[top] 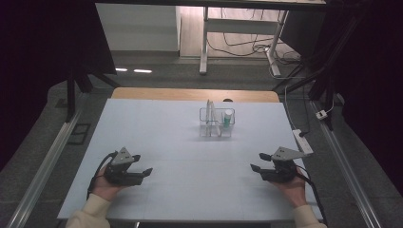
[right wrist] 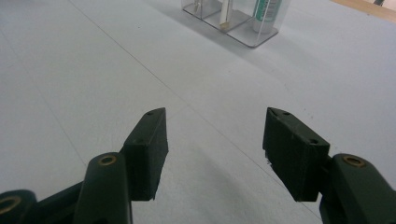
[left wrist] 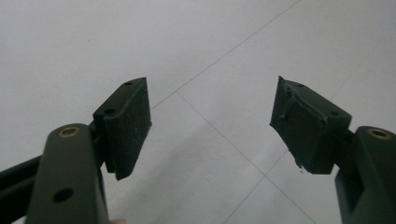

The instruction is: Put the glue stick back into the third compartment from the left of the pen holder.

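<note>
You are holding your left claw (top: 145,165) and your right claw (top: 256,162) low over the near part of the flat, pale white counter (top: 180,142), one at each side, and both are spread wide with nothing between their dark, rough, flat pads. The work looks like it is only starting, because nothing is being picked up yet. The see-through plastic box with small sections (top: 216,122) is sitting far from you, near the middle of the back half of the counter, well apart from both claws. Inside it, a round green and white tube (top: 228,118) is standing up in the right section, and some thin, pale, stick-like things (top: 209,115) are leaning in the other sections. You are looking at the same shiny box (right wrist: 233,18) in the right gripper view. All the reaching and grabbing is waiting to be done.
</note>
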`<act>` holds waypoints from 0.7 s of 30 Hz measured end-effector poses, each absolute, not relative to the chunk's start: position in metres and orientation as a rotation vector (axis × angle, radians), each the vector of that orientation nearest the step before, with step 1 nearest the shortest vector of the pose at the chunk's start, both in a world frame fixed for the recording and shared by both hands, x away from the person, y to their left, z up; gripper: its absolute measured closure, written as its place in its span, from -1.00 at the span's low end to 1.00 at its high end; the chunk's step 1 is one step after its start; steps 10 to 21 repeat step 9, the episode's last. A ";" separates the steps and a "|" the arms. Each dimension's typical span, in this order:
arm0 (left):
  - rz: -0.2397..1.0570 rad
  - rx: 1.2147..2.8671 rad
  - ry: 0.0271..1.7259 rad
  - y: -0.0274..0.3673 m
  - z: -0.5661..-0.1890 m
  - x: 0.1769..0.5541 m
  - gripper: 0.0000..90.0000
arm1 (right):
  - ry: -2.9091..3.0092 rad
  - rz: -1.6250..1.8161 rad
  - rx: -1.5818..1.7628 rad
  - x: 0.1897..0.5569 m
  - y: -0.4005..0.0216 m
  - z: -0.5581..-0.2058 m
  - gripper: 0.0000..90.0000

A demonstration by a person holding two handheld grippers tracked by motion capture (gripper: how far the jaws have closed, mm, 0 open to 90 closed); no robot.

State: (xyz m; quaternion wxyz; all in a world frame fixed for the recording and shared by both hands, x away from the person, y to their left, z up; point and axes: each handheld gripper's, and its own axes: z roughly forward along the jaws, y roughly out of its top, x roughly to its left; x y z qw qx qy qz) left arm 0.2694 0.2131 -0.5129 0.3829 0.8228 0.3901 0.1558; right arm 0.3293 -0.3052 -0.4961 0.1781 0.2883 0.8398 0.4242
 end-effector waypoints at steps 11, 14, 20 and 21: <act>0.400 2.099 0.994 0.213 -0.513 0.269 -0.36 | 2.374 1.199 0.810 0.329 -0.306 -0.495 -0.11; 0.400 2.099 0.994 0.213 -0.513 0.269 -0.36 | 2.374 1.199 0.810 0.329 -0.306 -0.495 -0.11; 0.400 2.099 0.994 0.213 -0.513 0.269 -0.36 | 2.374 1.199 0.810 0.329 -0.306 -0.495 -0.11; 0.400 2.099 0.994 0.213 -0.513 0.269 -0.36 | 2.374 1.199 0.810 0.329 -0.306 -0.495 -0.11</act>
